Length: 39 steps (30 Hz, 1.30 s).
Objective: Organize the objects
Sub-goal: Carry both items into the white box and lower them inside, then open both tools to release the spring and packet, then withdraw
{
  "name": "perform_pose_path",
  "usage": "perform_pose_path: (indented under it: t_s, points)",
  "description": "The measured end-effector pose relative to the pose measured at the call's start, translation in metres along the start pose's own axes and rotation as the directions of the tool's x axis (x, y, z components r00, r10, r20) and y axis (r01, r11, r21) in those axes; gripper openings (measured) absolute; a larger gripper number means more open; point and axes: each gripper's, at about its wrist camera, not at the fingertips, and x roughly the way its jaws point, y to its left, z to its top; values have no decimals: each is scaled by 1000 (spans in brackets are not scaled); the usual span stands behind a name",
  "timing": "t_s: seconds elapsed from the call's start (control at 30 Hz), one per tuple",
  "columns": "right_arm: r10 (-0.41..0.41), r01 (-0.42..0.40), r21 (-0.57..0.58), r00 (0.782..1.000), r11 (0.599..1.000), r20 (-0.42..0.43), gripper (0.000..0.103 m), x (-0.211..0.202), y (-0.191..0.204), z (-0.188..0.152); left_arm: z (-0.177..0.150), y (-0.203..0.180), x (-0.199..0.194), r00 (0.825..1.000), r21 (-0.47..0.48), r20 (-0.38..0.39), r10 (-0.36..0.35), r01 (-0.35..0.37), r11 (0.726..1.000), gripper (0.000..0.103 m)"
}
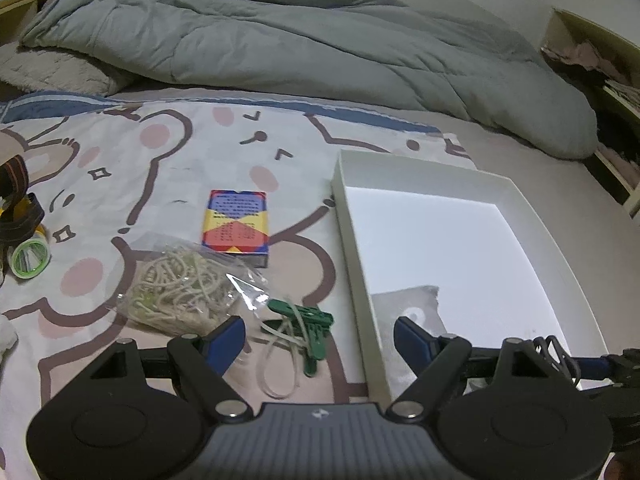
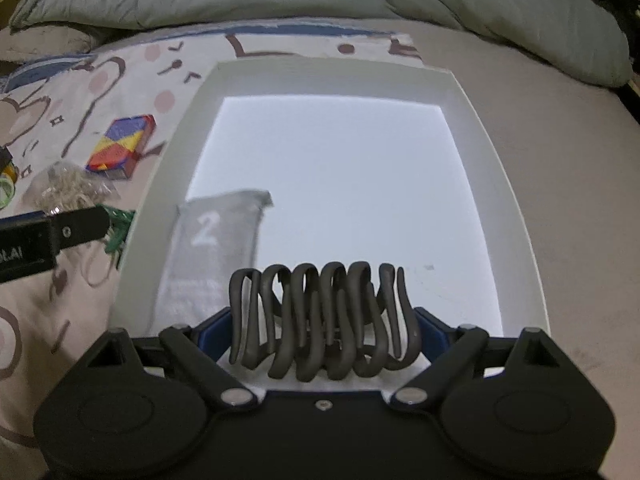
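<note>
Right tool [image 2: 324, 336] clamps dark hooks [image 2: 320, 320]; fingertips hidden behind them.

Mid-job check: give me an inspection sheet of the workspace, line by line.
Surface: bed with cartoon bear sheet.
Job's things: white tray holds a grey pouch marked 2; colourful card box, bag of rubber bands and green clips lie on the sheet left of the tray.
Clutter: green tape roll at far left.
Grippers: left gripper open, empty, straddling the tray's left wall; right gripper shut on black coiled clip above the tray.
Cables: nothing seen.
Surroundings: grey duvet behind.
</note>
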Motion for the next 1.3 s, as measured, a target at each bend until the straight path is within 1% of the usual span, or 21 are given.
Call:
perform_pose_path:
  t_s: [0.13, 0.23, 0.27, 0.37, 0.43, 0.6, 0.8, 1.0, 1.3]
  points:
    - [12, -11, 21, 999, 1000, -42, 94, 3, -6, -5, -2, -10, 0, 1000, 33, -18, -7, 8, 999, 82]
    - [4, -3, 31, 999, 1000, -32, 101, -2, -8, -6, -2, -14, -2, 1000, 54, -23, -11, 12, 998, 82]
    - [13, -13, 39, 1000, 999, -20, 103, -5, -10, -7, -3, -15, -3, 1000, 60, -23, -12, 14, 998, 82]
    - [37, -36, 73, 999, 997, -14, 103, -10, -15, -8, -3, -18, -6, 1000, 74, -24, -19, 21, 997, 82]
    - [39, -38, 87, 999, 995, -11, 103, -13, -18, -8, -3, -19, -8, 999, 81, -25, -21, 23, 996, 82]
    - [3, -6, 141, 1000, 990, 22, 103, -31, -31, -10, 0, -18, -15, 999, 101, -25, -21, 23, 995, 84]
    - [7, -25, 199, 996, 980, 90, 103, -60, -41, -14, 7, -15, -29, 1000, 132, -15, -18, 19, 991, 87]
    - [9, -54, 243, 984, 969, 180, 103, -96, -42, -21, 14, -15, -51, 1000, 158, 7, -25, 24, 987, 93]
    - [-13, -54, 273, 971, 960, 238, 103, -130, -39, -31, 16, -14, -85, 999, 203, 5, -34, 33, 979, 100]
